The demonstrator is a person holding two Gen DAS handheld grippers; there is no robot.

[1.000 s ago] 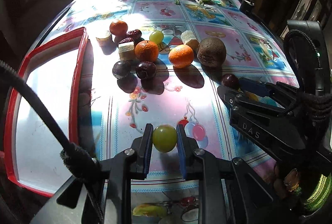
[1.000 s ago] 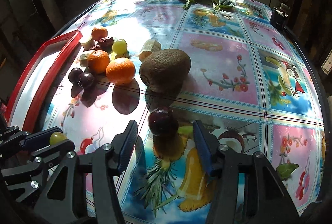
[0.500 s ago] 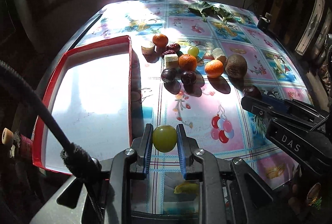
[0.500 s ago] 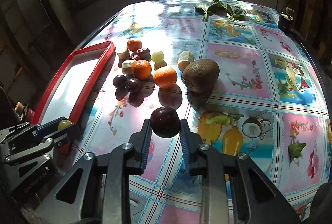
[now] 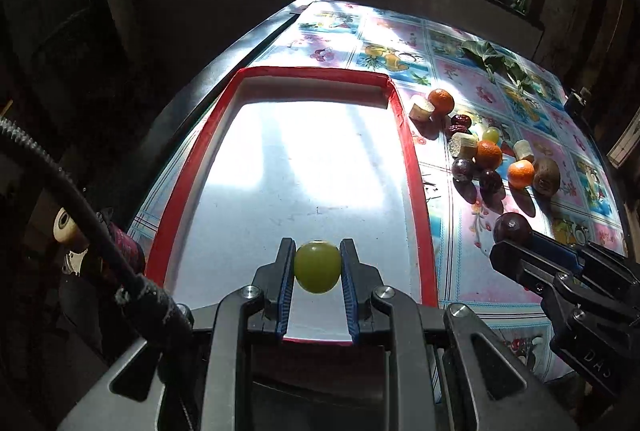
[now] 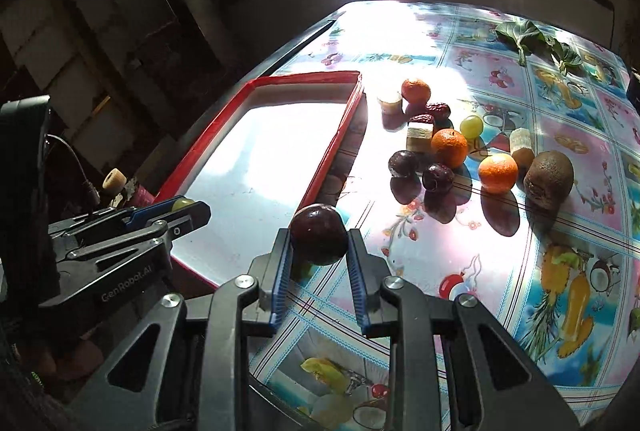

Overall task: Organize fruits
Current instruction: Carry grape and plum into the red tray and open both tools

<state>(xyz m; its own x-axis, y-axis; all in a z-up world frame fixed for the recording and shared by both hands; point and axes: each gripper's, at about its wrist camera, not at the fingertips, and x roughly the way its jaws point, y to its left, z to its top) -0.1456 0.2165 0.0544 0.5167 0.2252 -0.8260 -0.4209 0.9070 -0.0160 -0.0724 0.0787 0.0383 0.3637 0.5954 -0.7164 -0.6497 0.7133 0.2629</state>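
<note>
Left gripper: its two blue-padded fingers are pressed against a green grape, held in the air over the near end of the tray.
Tray: red rim, white floor, lying on the left part of the table; no fruit rests on its floor.
Right gripper: clamped on a dark plum, held just past the tray's right rim, above the patterned tablecloth.
Fruit pile, left part: a banana chunk and a small orange lie near the tray's far right corner; two red dates sit just beside them.
Fruit pile, middle: a second banana chunk touches an orange; two dark plums lie in front of them, and a second green grape behind.
Fruit pile, right part: another orange, a third banana chunk, then a brown kiwi at the end.
Far right corner: green leaves lie on the cloth, well apart from the fruit.
</note>
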